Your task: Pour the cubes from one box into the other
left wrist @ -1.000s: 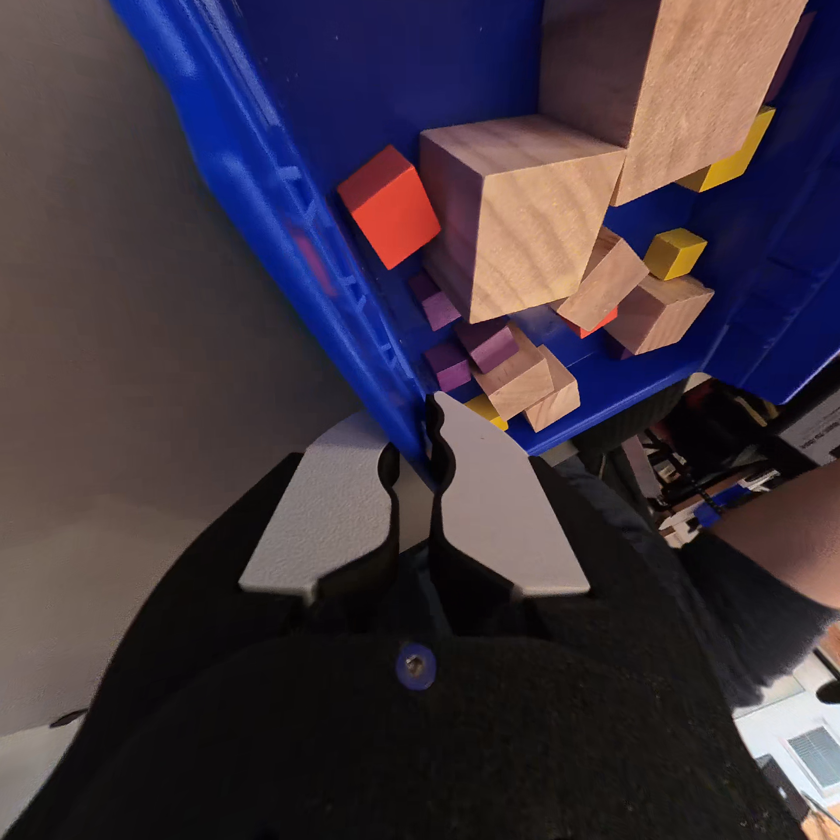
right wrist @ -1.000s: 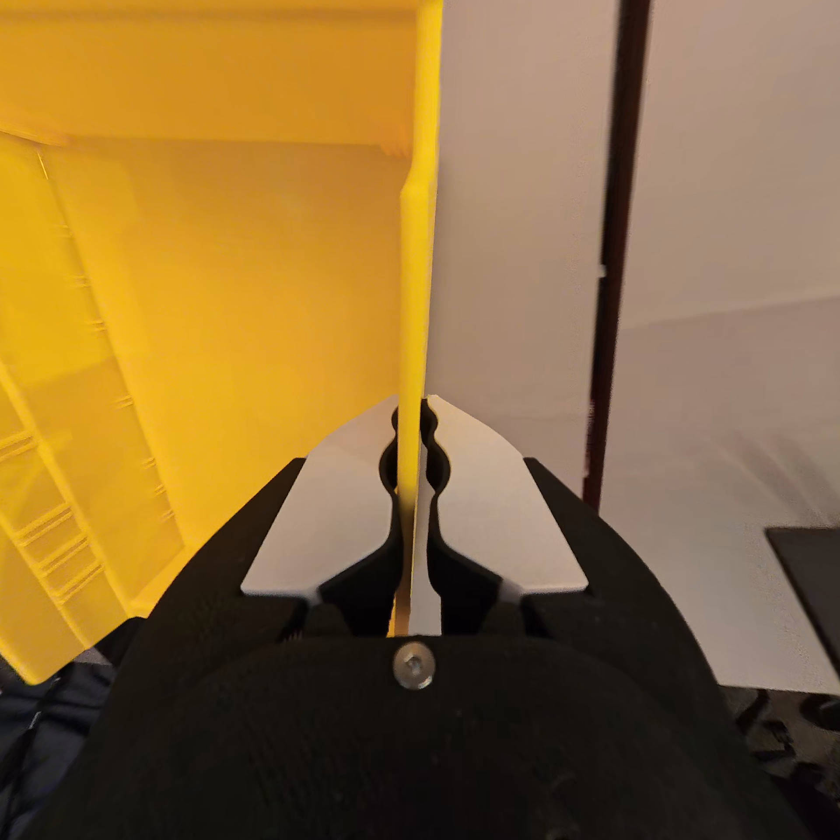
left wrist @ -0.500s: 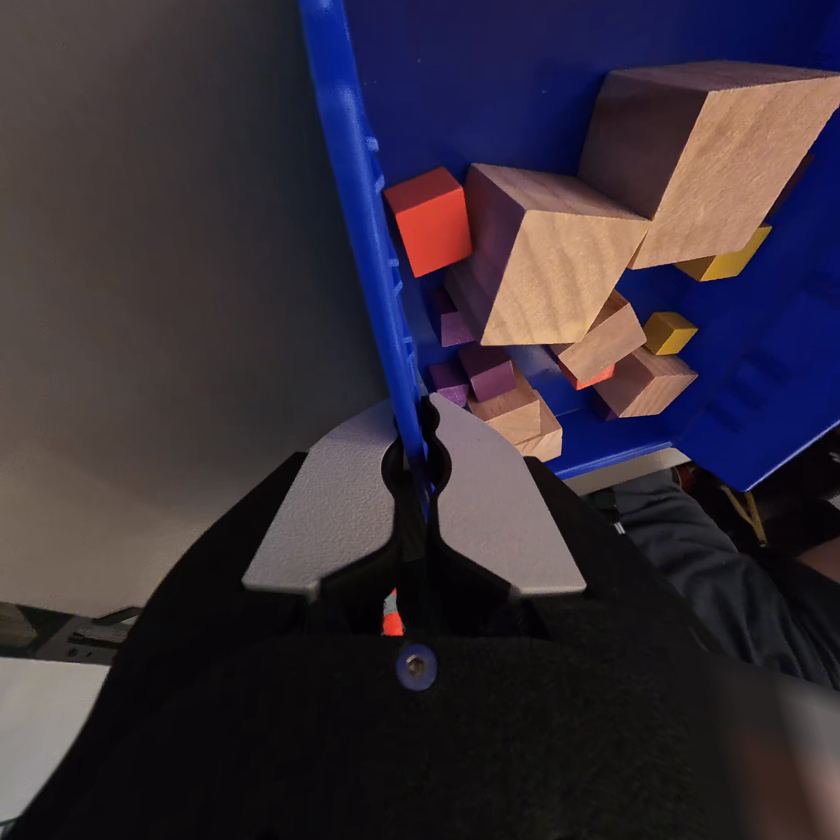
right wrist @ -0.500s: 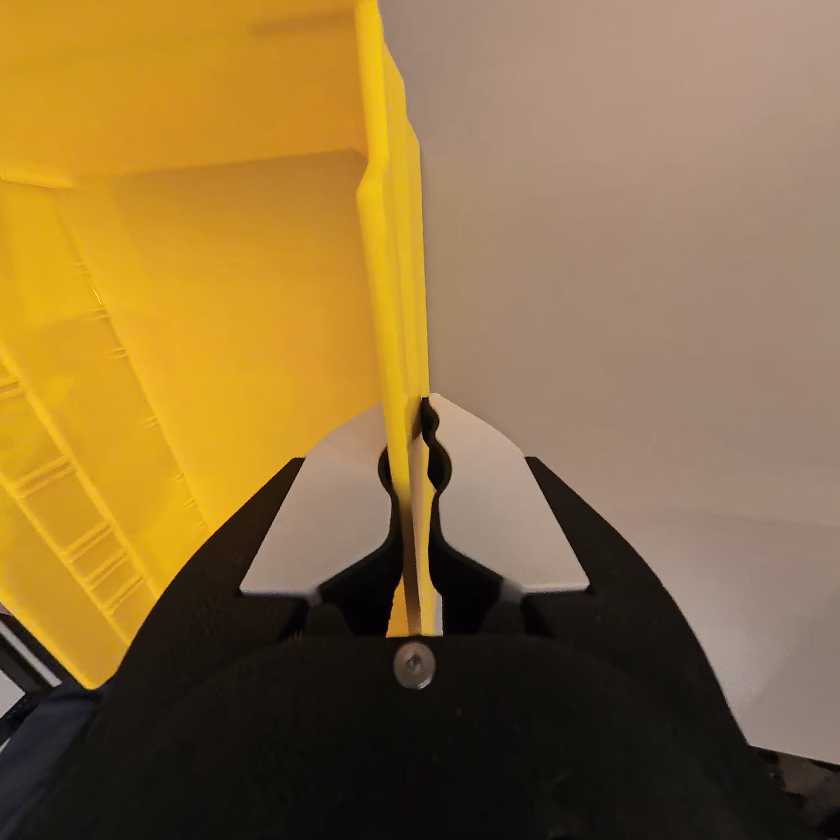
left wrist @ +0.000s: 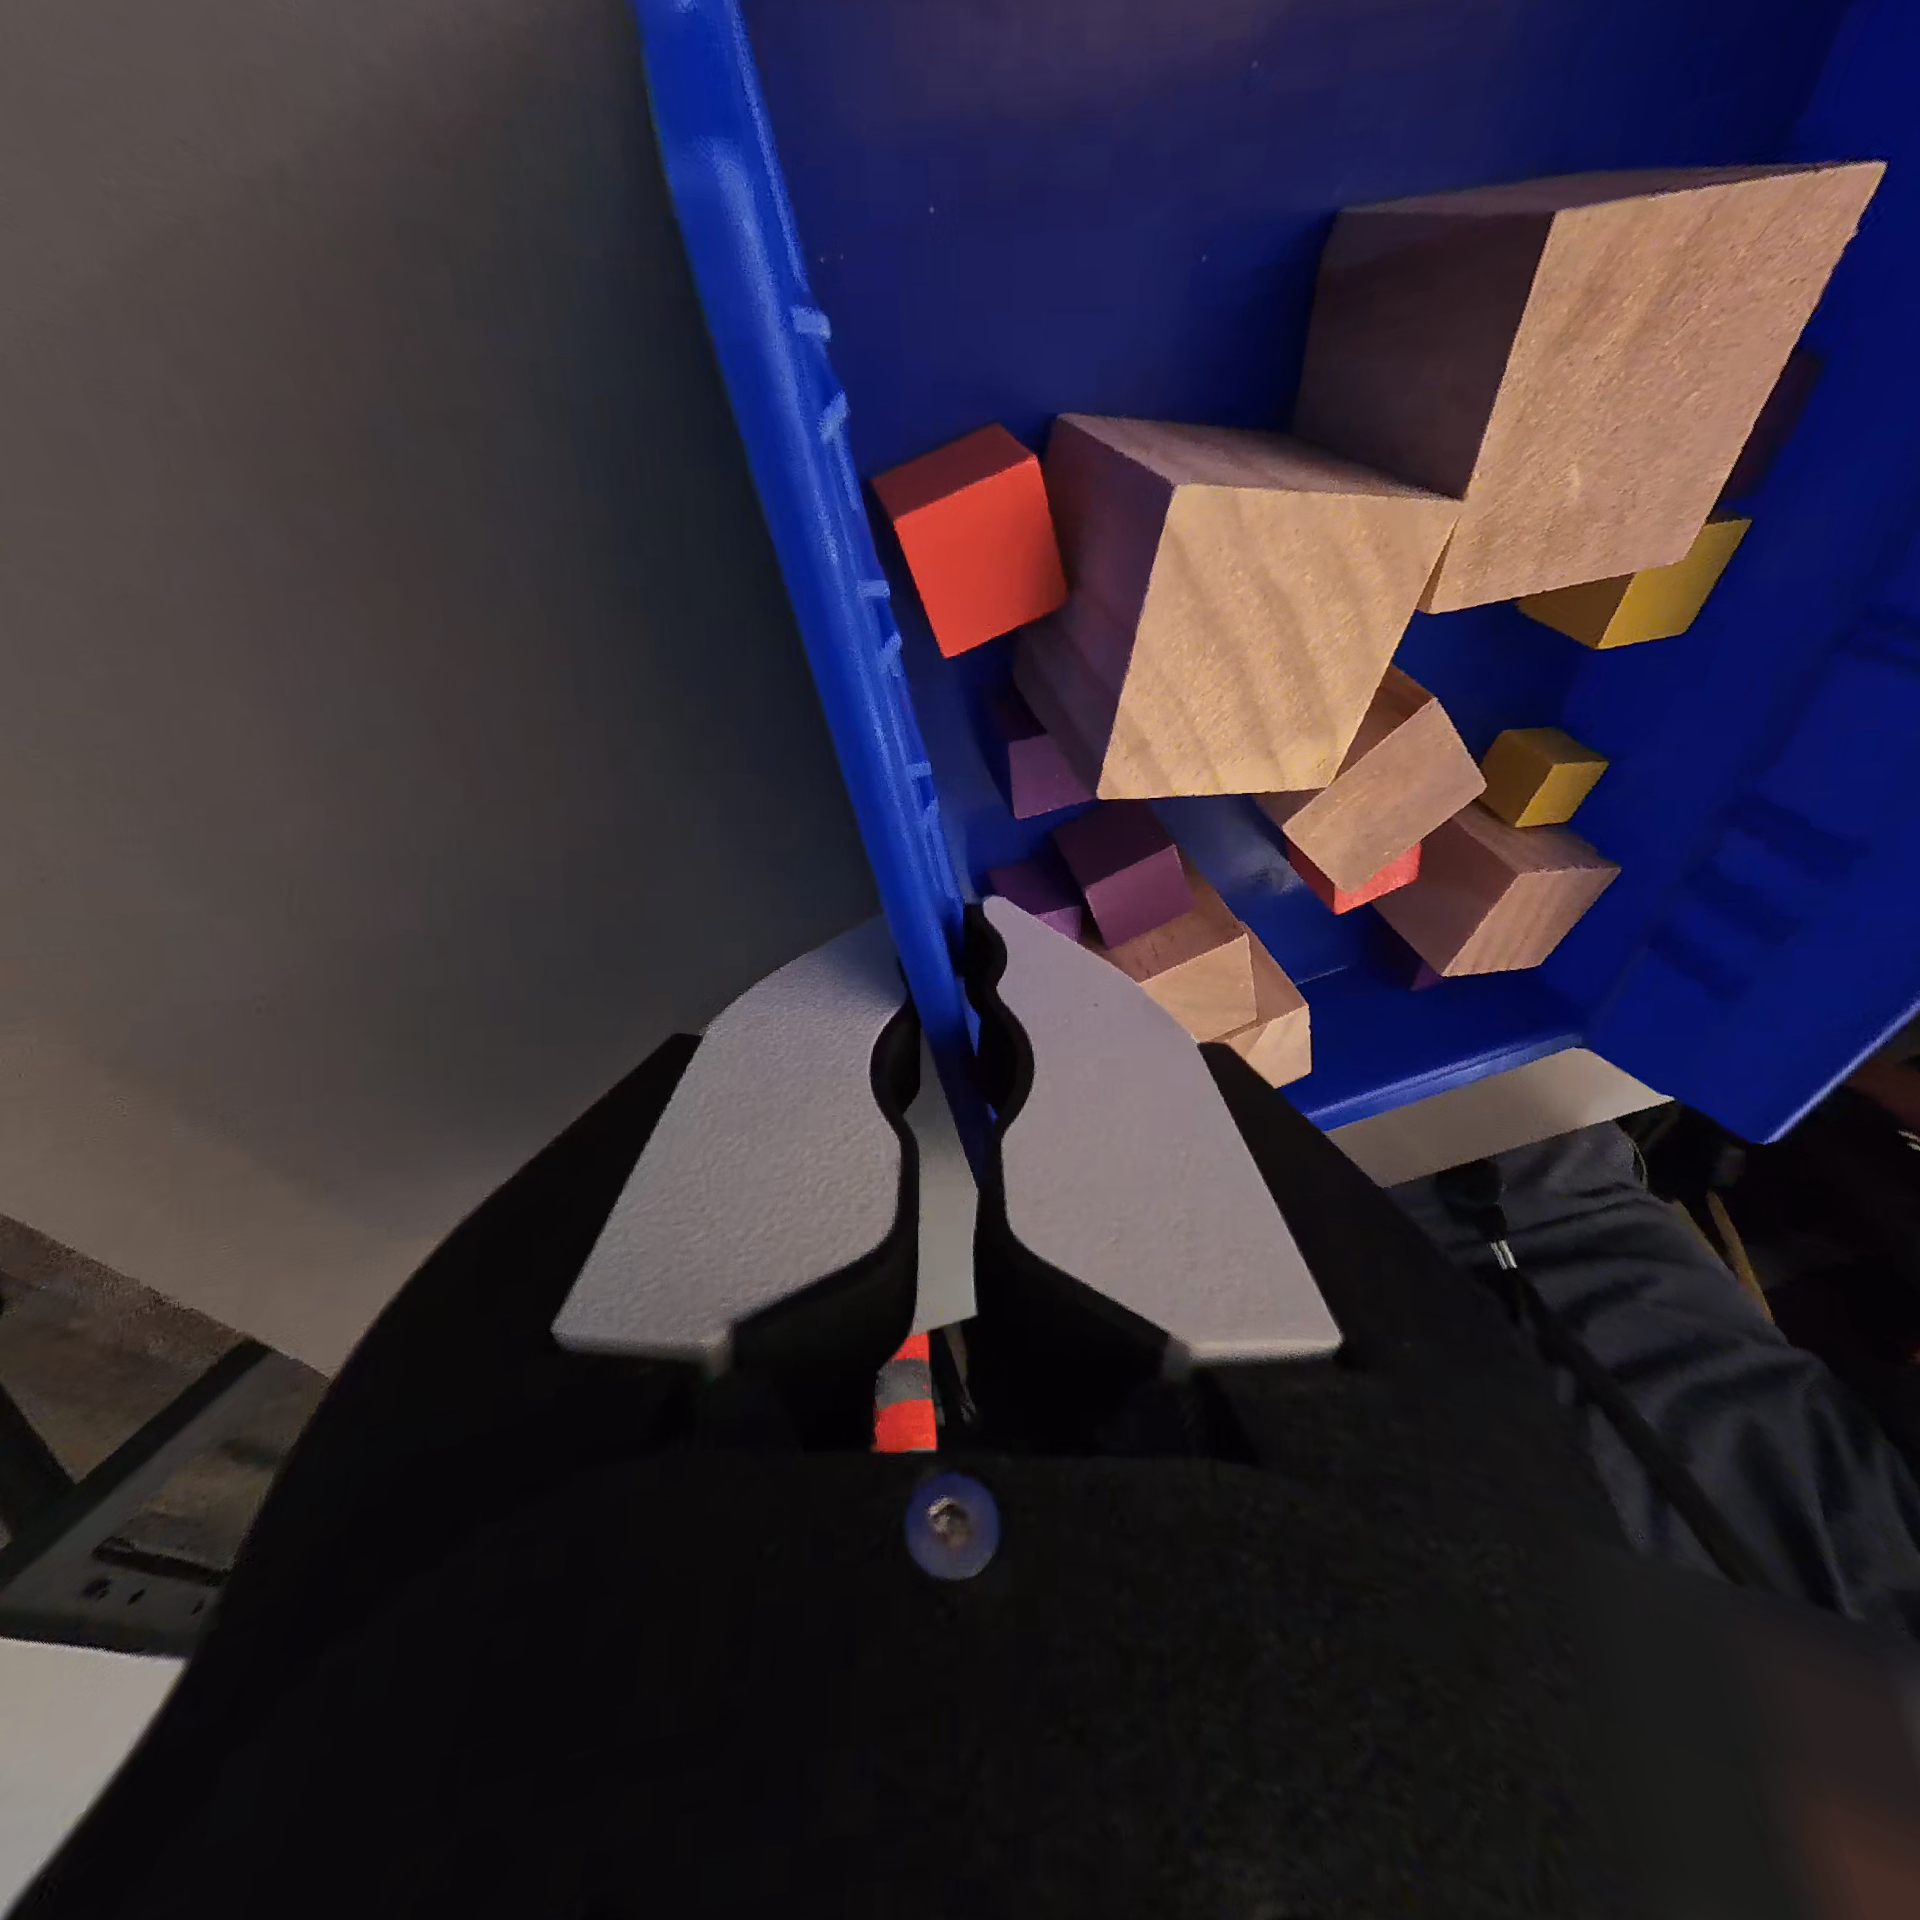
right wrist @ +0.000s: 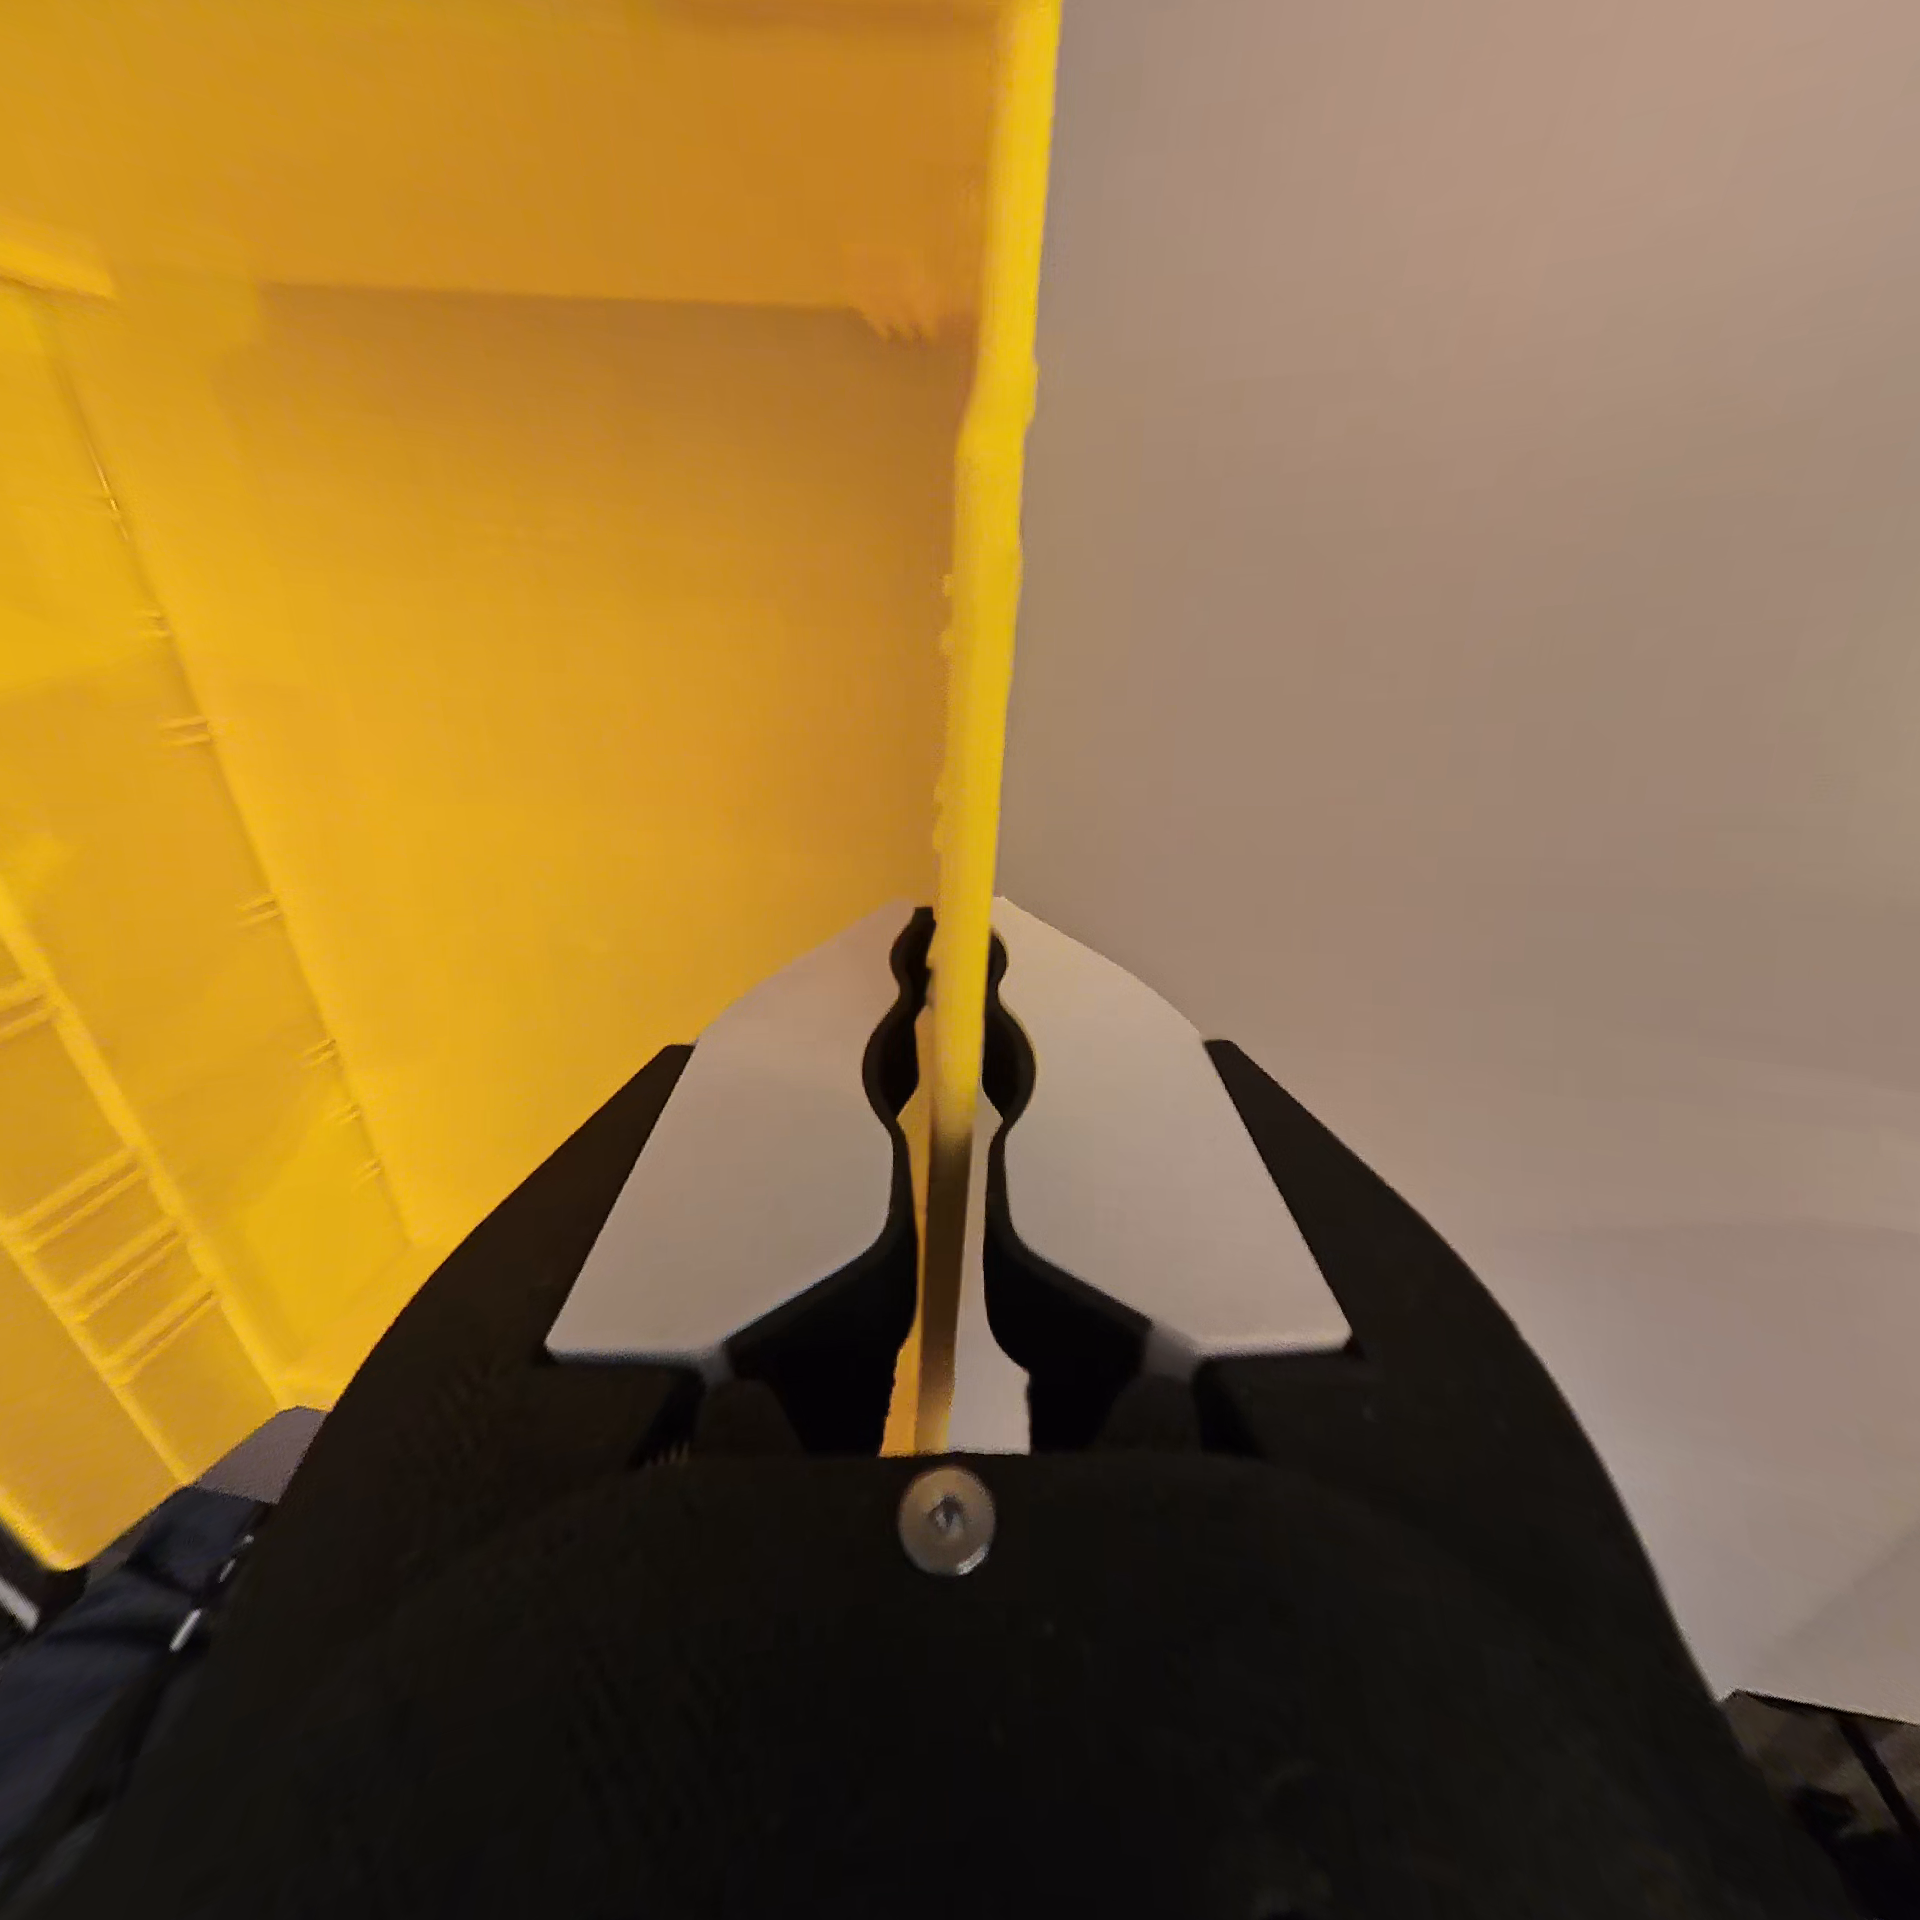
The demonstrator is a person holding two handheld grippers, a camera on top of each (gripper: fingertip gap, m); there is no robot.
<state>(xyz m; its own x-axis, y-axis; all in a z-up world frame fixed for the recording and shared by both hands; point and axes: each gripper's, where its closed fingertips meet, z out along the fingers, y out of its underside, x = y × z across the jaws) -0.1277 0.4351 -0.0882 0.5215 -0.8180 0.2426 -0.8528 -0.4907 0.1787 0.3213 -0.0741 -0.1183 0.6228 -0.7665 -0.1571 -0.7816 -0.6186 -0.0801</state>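
Observation:
My left gripper (left wrist: 951, 925) is shut on the left wall of a blue box (left wrist: 1143, 208). The box holds several cubes heaped toward its near right side: two large plain wooden cubes (left wrist: 1257, 644), smaller wooden ones, a red cube (left wrist: 977, 540), purple cubes (left wrist: 1127, 883) and yellow cubes (left wrist: 1543, 779). My right gripper (right wrist: 961, 920) is shut on the right wall of a yellow box (right wrist: 520, 675). The part of the yellow box's inside that shows holds no cubes. Neither view shows the other box.
A pale tabletop (left wrist: 364, 623) spreads left of the blue box and shows right of the yellow box in the right wrist view (right wrist: 1455, 831). A person's dark-clothed body (left wrist: 1621, 1351) is at lower right. A metal frame (left wrist: 125, 1496) lies past the table edge at lower left.
The blue box has swung in the left view, its wall now nearly upright, and the cubes have shifted a little with it. The yellow box's wall has rocked slightly; a dark upright bar left the right view.

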